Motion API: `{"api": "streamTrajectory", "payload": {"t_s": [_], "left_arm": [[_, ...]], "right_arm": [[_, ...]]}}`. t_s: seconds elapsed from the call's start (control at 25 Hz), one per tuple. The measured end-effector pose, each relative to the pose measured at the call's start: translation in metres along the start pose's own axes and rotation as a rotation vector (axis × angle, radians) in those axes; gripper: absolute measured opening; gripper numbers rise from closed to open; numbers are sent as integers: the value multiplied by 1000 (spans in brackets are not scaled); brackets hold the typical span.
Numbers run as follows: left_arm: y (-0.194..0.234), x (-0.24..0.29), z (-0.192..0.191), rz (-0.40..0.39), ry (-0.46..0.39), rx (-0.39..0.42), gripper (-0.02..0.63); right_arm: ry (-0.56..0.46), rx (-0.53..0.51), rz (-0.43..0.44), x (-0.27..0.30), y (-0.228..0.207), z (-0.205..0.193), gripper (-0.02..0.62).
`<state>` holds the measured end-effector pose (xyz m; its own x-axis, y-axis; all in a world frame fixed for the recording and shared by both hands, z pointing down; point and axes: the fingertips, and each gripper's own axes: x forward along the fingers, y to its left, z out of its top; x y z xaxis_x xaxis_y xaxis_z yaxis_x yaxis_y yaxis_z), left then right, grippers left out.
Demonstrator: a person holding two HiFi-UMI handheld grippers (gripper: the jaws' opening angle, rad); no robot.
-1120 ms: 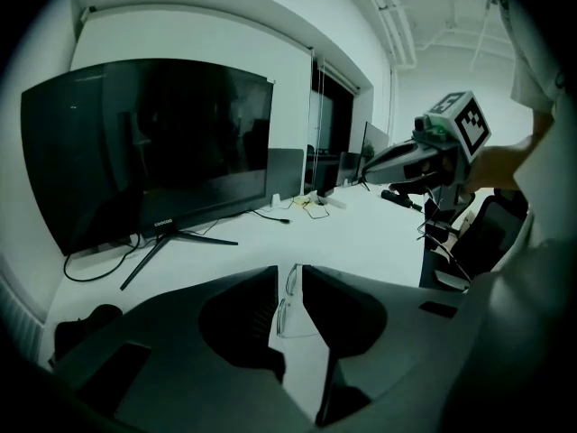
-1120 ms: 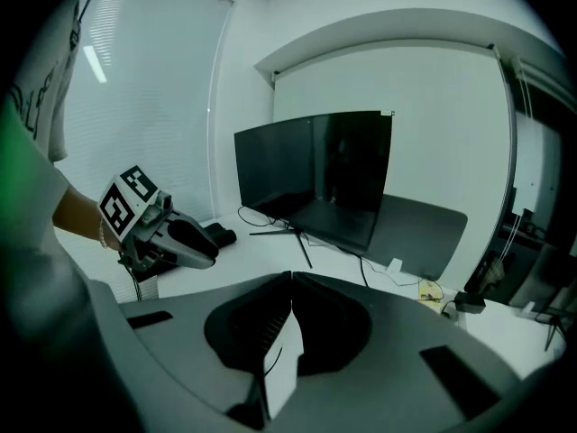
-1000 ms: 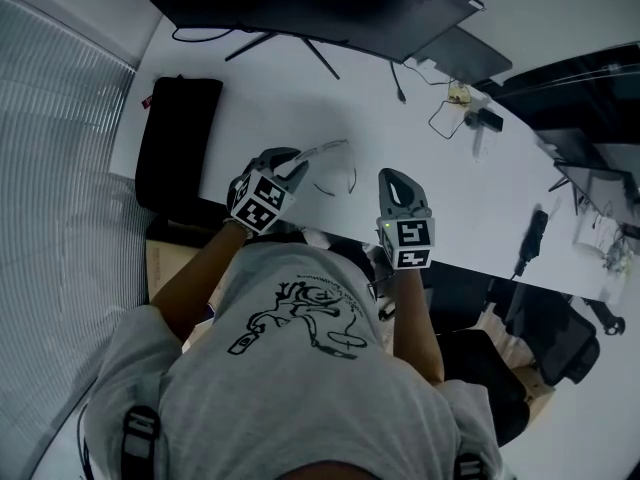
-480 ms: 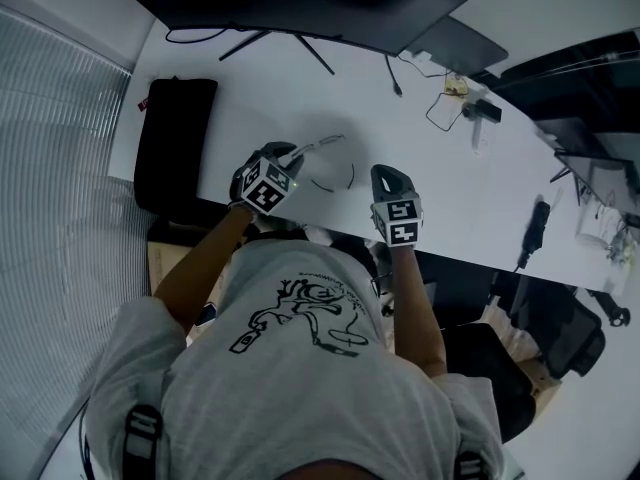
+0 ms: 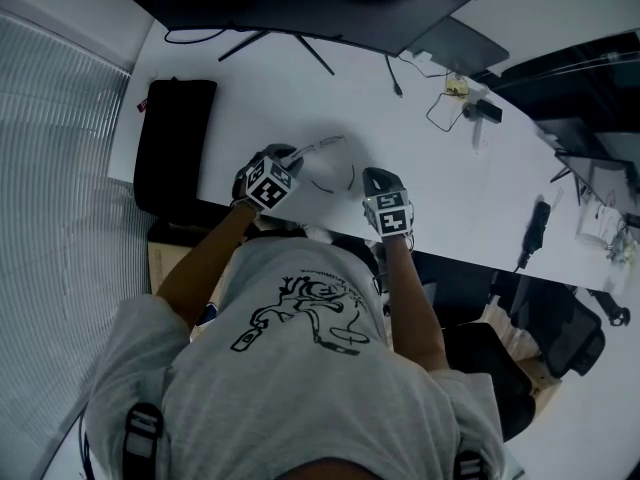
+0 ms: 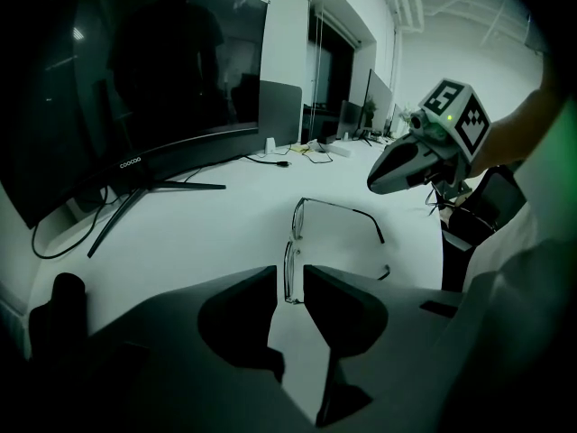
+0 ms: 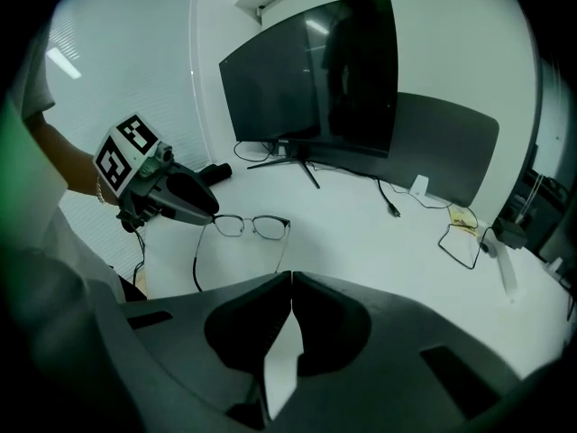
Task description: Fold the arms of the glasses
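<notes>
Item: glasses (image 7: 270, 227), arms unfolded, front upright, low over the near part of the white desk (image 5: 260, 98), in front of the dark monitor (image 5: 300, 8). We list the left gripper (image 6: 288, 273) as clamped on one lens rim. We list the right gripper (image 7: 291, 276) with jaws together, empty, near the arm ends, apart from them.

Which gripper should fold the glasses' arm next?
Probably the right. The right gripper is shut, empty and beside the open arms of the glasses, while the left gripper pinches the frame.
</notes>
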<state>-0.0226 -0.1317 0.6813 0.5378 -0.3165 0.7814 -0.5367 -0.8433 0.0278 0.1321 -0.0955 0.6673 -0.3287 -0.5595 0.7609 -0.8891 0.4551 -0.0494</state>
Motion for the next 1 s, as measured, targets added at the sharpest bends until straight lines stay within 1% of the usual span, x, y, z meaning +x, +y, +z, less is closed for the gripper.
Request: {"api": "streamTrajectory", "payload": {"t_s": [0.24,0.48,0.72,1.0], "left_arm": [[4,7,-2,-9,6,-12,97],[2,10,-1,-15,4,-13,48],[1,13,0,-19,2,-6,42],[-3,14,2,-28,4,-5,41]], "right_arm": [[60,14,15,20,1,-13,11],[99,33,36,29,6,-26,12],[116,38,61,33,13,-32,11],[117,27,84,34,18,-30,11]]}}
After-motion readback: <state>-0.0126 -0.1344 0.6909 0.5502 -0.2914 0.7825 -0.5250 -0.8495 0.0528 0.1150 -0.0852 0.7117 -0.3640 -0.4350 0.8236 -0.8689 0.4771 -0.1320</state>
